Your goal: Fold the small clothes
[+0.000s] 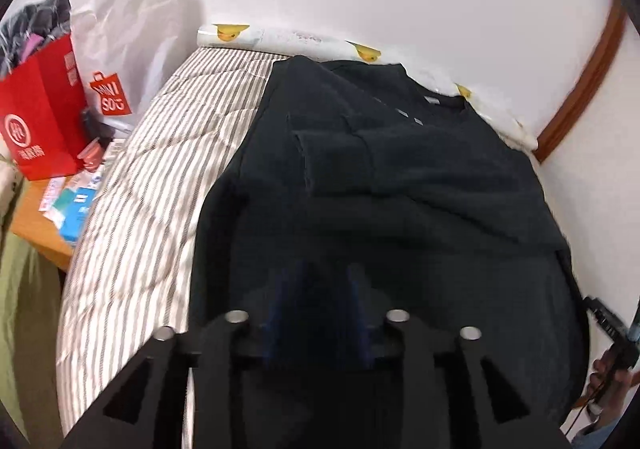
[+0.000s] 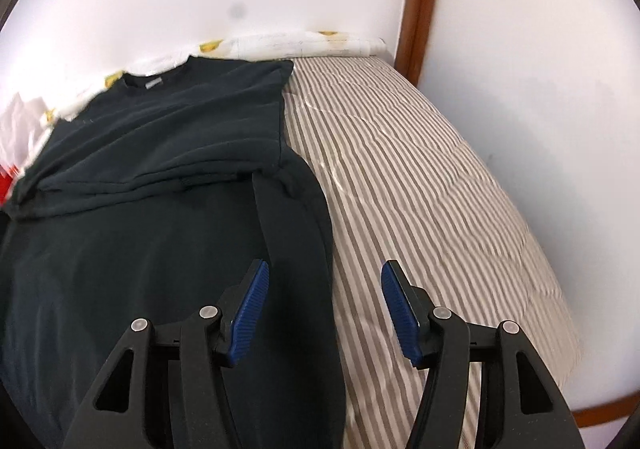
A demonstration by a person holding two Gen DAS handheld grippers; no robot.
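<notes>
My right hand-held gripper (image 2: 324, 289) hung with its blue pads (image 2: 250, 313) apart and nothing between them, over the right edge of the dark sweatshirt (image 2: 140, 189). The sweatshirt lay flat on the striped bed (image 2: 420, 189), collar toward the wall, with both sleeves folded across its chest. My left hand-held gripper (image 1: 320, 289) hovered low over the sweatshirt's hem, its jaws a little apart and empty, beside a red bag (image 1: 44, 105).
</notes>
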